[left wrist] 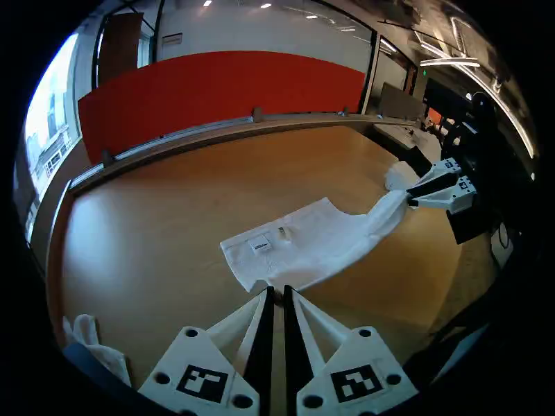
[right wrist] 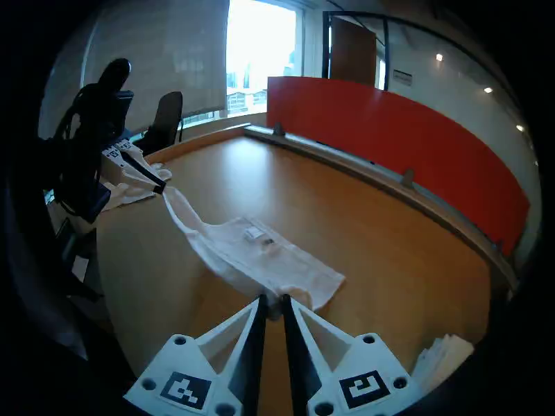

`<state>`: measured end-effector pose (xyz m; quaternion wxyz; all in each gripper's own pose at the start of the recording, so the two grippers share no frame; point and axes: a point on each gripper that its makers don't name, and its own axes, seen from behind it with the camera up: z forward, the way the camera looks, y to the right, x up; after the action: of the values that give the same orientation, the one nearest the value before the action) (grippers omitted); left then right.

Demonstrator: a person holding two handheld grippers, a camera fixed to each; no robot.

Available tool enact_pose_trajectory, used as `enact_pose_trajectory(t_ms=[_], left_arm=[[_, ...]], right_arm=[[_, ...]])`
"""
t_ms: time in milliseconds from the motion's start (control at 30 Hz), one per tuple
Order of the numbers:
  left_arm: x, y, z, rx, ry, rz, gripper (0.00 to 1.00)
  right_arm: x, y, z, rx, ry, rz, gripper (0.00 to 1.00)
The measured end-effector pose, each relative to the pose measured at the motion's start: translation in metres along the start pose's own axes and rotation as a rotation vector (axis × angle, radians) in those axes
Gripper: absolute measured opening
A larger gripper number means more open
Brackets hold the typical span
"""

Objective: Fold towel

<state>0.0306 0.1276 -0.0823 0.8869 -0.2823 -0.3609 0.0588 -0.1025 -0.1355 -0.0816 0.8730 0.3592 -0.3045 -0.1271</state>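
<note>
A white towel point(left wrist: 326, 239) lies stretched across the wooden table point(left wrist: 159, 229), with a small label patch near its middle. In the left gripper view my left gripper point(left wrist: 277, 292) is shut on the towel's near corner, which pokes up between the tips. At the far right, my right gripper point(left wrist: 414, 199) pinches the other end, lifted off the table. In the right gripper view my right gripper point(right wrist: 272, 299) closes on the near edge of the towel point(right wrist: 263, 260). Farther off, my left gripper point(right wrist: 161, 187) holds the raised far end.
A red partition point(left wrist: 222, 90) runs along the table's far edge. Other white cloths lie at the corners point(left wrist: 87, 333), point(left wrist: 399, 173), point(right wrist: 444, 353). Black office chairs point(right wrist: 166, 118) and a dark stand point(right wrist: 90, 139) stand beside the table near the window.
</note>
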Motion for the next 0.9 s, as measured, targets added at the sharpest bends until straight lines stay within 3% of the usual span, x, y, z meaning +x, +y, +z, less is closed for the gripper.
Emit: enact_pose_trajectory(t_ms=[333,900], left_arm=[[0.001,-0.007,0.017,0.019,-0.013,-0.020,0.09],[0.000,-0.030,0.065,0.071,-0.080,-0.035,0.09]], right_arm=[[-0.010,0.010,0.017,-0.009,-0.032,0.002,0.17],[-0.025,0.036,0.054,-0.019,-0.087,0.019,0.17]])
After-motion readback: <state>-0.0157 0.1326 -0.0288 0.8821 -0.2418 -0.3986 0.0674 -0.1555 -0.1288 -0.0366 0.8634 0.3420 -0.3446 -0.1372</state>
